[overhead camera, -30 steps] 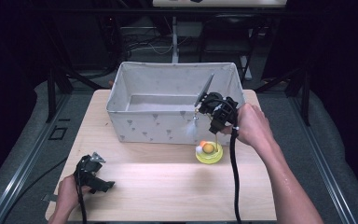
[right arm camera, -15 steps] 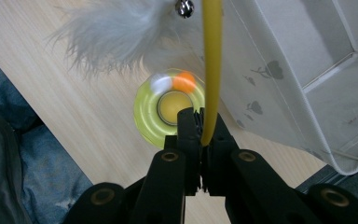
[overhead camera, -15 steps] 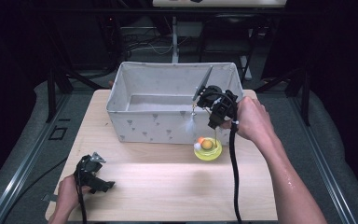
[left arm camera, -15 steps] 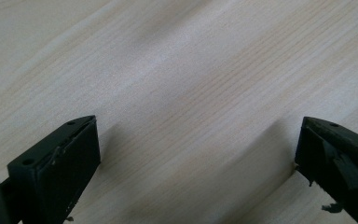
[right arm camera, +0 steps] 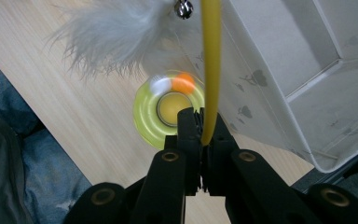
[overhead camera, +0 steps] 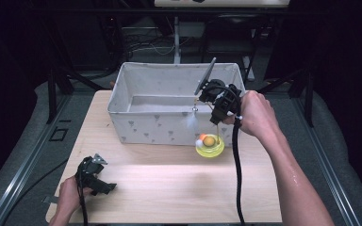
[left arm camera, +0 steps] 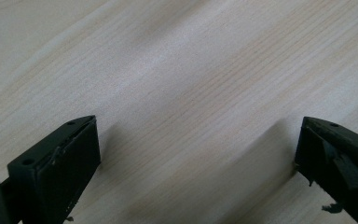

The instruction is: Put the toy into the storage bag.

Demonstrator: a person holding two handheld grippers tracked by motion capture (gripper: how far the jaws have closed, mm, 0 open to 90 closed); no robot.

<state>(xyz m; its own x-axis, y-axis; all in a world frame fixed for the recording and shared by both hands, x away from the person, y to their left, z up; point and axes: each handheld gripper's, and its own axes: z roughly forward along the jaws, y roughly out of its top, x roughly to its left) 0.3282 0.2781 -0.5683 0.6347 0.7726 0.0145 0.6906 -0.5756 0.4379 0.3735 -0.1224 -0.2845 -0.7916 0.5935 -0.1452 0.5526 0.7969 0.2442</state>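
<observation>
Right gripper (overhead camera: 215, 113), seen from above, pinches a yellow wand (overhead camera: 217, 129) over the toy's base (overhead camera: 210, 146) beside the bin (overhead camera: 169, 132), apparently to lift it in; the left gripper (overhead camera: 94, 176) rests idle. Left gripper view: jaws wide over bare table (left arm camera: 177, 93). Right gripper view: jaws clamp the wand (right arm camera: 210, 70), feather (right arm camera: 116, 32) dangling.

Yellow feather wand (right arm camera: 210, 70), lifted above table.

The right gripper (overhead camera: 213, 109) hangs over the desk's (overhead camera: 169, 188) far right part beside the grey fabric bin (overhead camera: 146, 127), above a yellow ring toy (overhead camera: 209, 146). The left gripper (overhead camera: 94, 176) rests near the near left corner.
</observation>
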